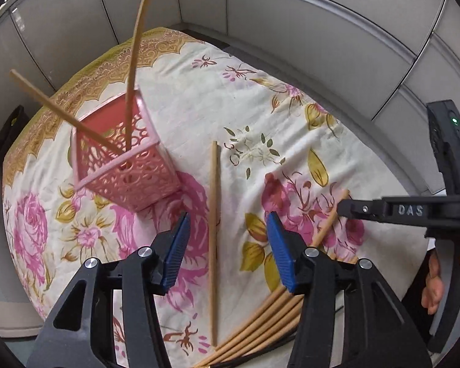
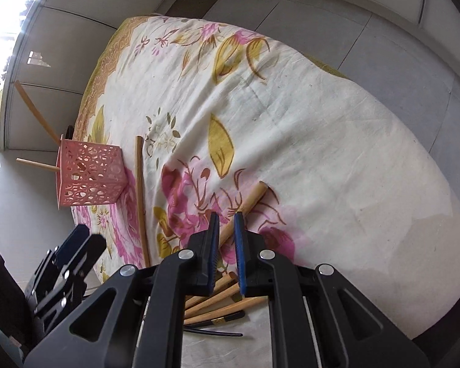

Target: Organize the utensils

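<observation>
A pink perforated holder (image 1: 122,156) stands on the floral cloth with two wooden chopsticks (image 1: 132,70) leaning in it; it also shows in the right wrist view (image 2: 89,174). One loose chopstick (image 1: 213,230) lies on the cloth between the fingers of my open left gripper (image 1: 227,239), which hovers above it. A bundle of several chopsticks (image 1: 260,328) lies at the near right. My right gripper (image 2: 227,239) is shut on one chopstick (image 2: 248,202) of that bundle, near its middle; it shows from the side in the left wrist view (image 1: 346,205).
The table is covered with a cream cloth with pink flowers (image 2: 322,122). Grey partition walls (image 1: 291,15) surround it closely. A black cable (image 2: 217,332) lies at the near edge by the bundle.
</observation>
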Tool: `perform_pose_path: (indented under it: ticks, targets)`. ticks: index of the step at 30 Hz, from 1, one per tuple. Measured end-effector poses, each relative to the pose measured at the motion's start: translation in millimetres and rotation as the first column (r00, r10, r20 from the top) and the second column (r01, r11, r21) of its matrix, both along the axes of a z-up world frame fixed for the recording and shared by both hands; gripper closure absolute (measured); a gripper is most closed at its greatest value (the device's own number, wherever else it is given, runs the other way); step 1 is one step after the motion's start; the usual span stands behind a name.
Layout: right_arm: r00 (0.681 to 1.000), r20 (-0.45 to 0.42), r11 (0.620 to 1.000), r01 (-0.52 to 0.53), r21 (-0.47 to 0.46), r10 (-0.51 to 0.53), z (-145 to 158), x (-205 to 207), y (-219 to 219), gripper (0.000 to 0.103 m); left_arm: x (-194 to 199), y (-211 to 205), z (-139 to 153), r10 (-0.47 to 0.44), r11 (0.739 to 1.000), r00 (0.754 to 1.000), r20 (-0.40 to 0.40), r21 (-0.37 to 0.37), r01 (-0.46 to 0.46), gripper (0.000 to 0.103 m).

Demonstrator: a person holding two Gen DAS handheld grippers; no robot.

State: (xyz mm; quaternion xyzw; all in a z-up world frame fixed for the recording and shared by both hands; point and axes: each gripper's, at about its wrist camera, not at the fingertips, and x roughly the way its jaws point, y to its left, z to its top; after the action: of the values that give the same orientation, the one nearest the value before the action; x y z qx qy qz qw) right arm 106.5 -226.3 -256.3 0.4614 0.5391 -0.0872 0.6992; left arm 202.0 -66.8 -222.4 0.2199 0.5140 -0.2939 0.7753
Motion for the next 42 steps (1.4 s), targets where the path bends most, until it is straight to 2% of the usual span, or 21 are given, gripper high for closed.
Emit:
perform_pose_path:
  ticks: [4,6,10,14,17,21,24,26,28,29,31,32,34,39,42]
  targets:
    - [1.0,-0.009,0.998,-0.007,0.055,0.007,-12,0,-6,0.09,24,-31,-19,0.002,0.991,1.0,0.027,0.136,-0.005,0.054]
    - [1.0,-0.002,0.996,-0.013,0.085,0.013,-16,-2,-9,0.09,36,-41,-28,0.003,0.983,1.0,0.009,0.183,-0.005,0.054]
    - [0.999,0.011,0.989,-0.039,0.146,0.038,-20,-3,-12,0.089,55,-55,-42,0.014,0.955,1.0,0.013,0.298,-0.017,0.054]
    - [0.998,0.022,0.982,-0.057,0.181,0.053,-24,-5,-13,0.089,60,-63,-44,-0.006,0.942,1.0,0.011,0.335,0.002,0.054]
    - [0.998,0.029,0.976,-0.06,0.208,0.055,-27,-8,-16,0.089,44,-71,-41,-0.096,0.927,0.992,0.077,0.369,0.061,0.054]
    - [0.998,0.03,0.97,-0.065,0.236,0.06,-29,-11,-20,0.089,25,-66,-36,-0.113,0.943,0.994,0.006,0.315,0.105,0.054]
    - [0.998,0.033,0.967,-0.066,0.248,0.06,-31,-12,-23,0.085,31,-50,-42,-0.031,0.962,0.996,-0.079,0.267,0.051,0.055]
    - [0.998,0.034,0.965,-0.064,0.252,0.057,-31,-12,-23,0.084,33,-36,-52,0.014,0.966,0.992,-0.124,0.259,0.019,0.055]
    - [0.998,0.037,0.966,-0.067,0.251,0.059,-29,-14,-24,0.081,33,-26,-68,0.043,0.958,0.99,-0.137,0.287,-0.002,0.055]
    - [0.997,0.038,0.966,-0.068,0.25,0.06,-28,-14,-23,0.081,31,-21,-69,0.038,0.963,0.992,-0.122,0.269,-0.004,0.053]
    - [0.997,0.039,0.967,-0.069,0.246,0.062,-27,-14,-22,0.08,27,-11,-69,0.026,0.978,0.986,-0.167,0.209,0.01,0.072]
    - [0.997,0.038,0.967,-0.069,0.245,0.062,-26,-14,-21,0.08,22,-6,-69,0.008,0.983,0.979,-0.202,0.18,0.029,0.094]
    - [0.997,0.035,0.967,-0.071,0.243,0.065,-25,-13,-19,0.08,7,0,-69,-0.057,0.974,0.98,-0.189,0.207,0.096,0.095]
    - [0.997,0.029,0.963,-0.08,0.256,0.075,-25,-16,-16,0.076,-23,25,-68,-0.156,0.942,0.957,-0.245,0.255,0.219,0.096]
    - [0.996,0.03,0.964,-0.089,0.251,0.084,-23,-15,-14,0.071,-22,30,-65,-0.127,0.95,0.964,-0.233,0.253,0.186,0.09]
